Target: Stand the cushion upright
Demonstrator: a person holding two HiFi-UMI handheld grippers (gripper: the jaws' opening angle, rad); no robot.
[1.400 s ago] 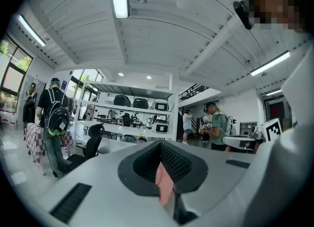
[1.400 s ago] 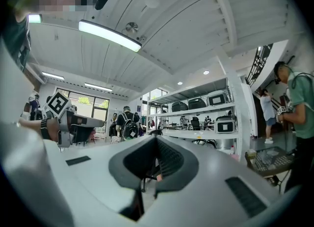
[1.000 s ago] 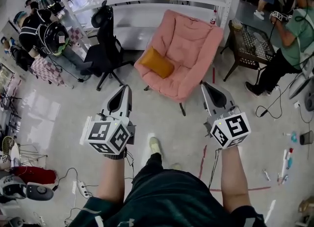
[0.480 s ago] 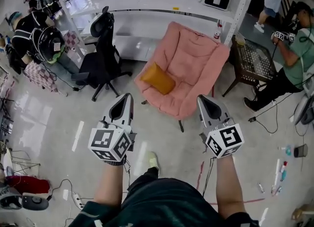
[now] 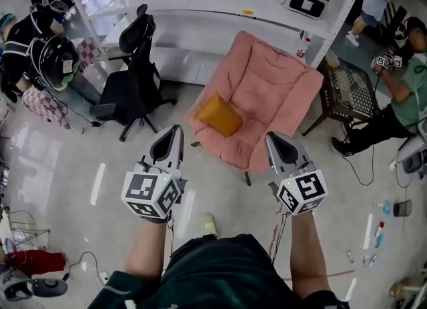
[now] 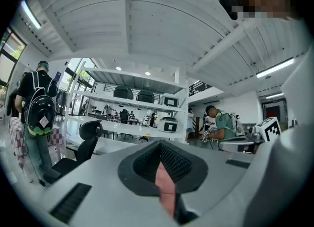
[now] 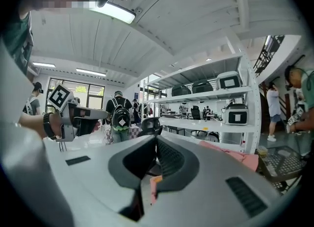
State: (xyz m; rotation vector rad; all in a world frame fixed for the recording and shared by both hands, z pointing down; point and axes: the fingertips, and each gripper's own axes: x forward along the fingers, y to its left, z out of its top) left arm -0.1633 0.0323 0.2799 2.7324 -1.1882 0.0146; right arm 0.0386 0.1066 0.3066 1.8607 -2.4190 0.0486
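An orange cushion [image 5: 217,115] lies tilted on the seat of a pink armchair [image 5: 273,94] in the head view, near the seat's left front. My left gripper [image 5: 174,131] is held out level before the chair's left front, shut and empty. My right gripper [image 5: 273,137] points at the chair's right front edge, also shut with nothing in it. Both are still short of the cushion. In the left gripper view the left gripper [image 6: 160,145] shows pink behind its closed jaws. In the right gripper view the right gripper [image 7: 157,140] has a sliver of the cushion [image 7: 156,179] and the armchair [image 7: 235,156] beyond it.
A black office chair [image 5: 133,81] stands left of the armchair, and a white shelf rack [image 5: 200,1] runs behind both. A wire side table [image 5: 350,87] and a seated person [image 5: 400,81] are at the right. A person with a backpack [image 5: 47,54] stands far left.
The armchair and cushion have come closer and lower in the head view as both grippers advanced toward them. Both grippers stay shut.
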